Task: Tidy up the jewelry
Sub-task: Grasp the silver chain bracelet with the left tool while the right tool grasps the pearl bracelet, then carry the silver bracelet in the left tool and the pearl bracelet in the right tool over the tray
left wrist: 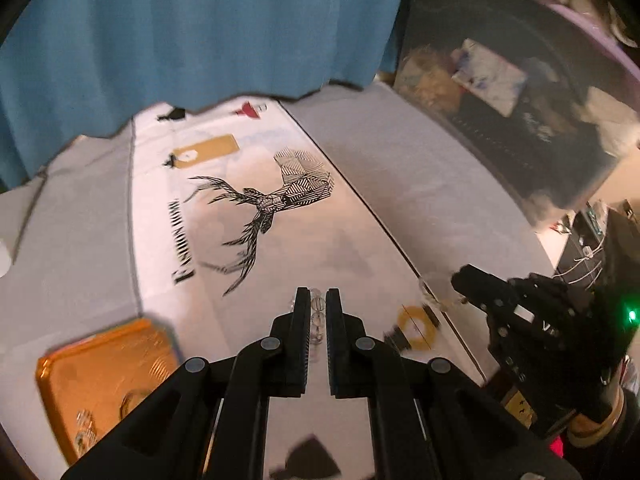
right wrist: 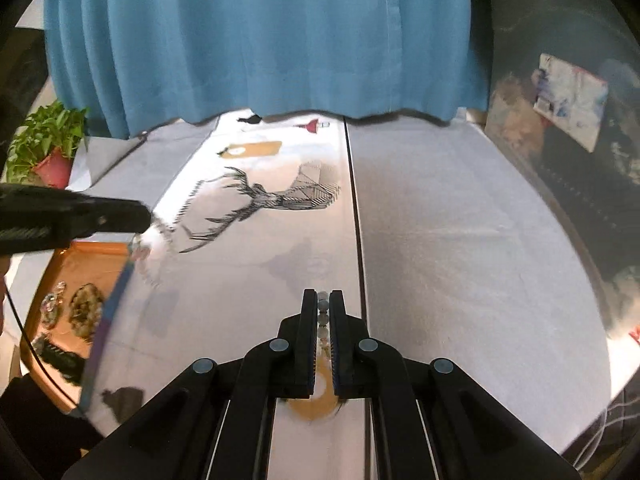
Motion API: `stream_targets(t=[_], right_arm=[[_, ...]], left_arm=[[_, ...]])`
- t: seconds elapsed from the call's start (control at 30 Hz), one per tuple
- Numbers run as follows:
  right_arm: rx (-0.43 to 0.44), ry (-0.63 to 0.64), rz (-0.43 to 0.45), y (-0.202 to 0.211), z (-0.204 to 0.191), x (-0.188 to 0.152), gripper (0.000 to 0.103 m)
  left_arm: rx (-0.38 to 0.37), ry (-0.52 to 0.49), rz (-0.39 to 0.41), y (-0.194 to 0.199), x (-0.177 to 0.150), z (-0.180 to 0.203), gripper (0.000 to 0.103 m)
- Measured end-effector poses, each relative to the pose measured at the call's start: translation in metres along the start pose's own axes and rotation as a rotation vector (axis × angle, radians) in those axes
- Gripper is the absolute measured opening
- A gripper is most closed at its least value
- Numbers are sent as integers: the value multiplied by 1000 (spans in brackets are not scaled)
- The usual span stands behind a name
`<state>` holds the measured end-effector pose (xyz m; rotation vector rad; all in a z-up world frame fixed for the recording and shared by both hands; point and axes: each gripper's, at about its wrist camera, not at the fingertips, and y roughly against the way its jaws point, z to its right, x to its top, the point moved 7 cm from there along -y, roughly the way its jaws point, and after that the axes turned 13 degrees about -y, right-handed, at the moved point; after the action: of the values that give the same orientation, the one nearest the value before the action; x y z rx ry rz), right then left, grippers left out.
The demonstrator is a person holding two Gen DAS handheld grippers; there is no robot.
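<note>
My left tool (left wrist: 318,304) is clamped on a strand of clear beads (left wrist: 317,314); my right tool (right wrist: 323,304) is clamped on a strand of grey beads (right wrist: 323,316). Each strand runs lengthwise between the pads, along the tool's axis, above the tabletop (right wrist: 460,240). The orange tray (left wrist: 100,376), already holding jewelry, lies to the left, nearer my left tool. Likely destination: that tray.

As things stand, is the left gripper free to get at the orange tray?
Probably yes: the orange tray lies close beside the left gripper with nothing between them, though its jaws are shut on clear beads.
</note>
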<state>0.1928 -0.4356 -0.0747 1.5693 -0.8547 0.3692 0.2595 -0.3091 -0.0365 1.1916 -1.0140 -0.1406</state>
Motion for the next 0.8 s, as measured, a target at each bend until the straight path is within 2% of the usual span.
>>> stream_targets(t=[0.2,0.43,0.63,0.8], right_arm=[[39,61,44,65,-40,-28,6],[135,130,32,128,-95,-86,6],[197,191,-2,166,-131,-138,6],[228,254,-47,184,-158,-179,6]], left_arm=[[29,-5,50,65,-40,17,5],[76,-3,82,135,-113,32,5],[102,40,66,168,-192,36,5],[103,106,36,180,-249,36,5]])
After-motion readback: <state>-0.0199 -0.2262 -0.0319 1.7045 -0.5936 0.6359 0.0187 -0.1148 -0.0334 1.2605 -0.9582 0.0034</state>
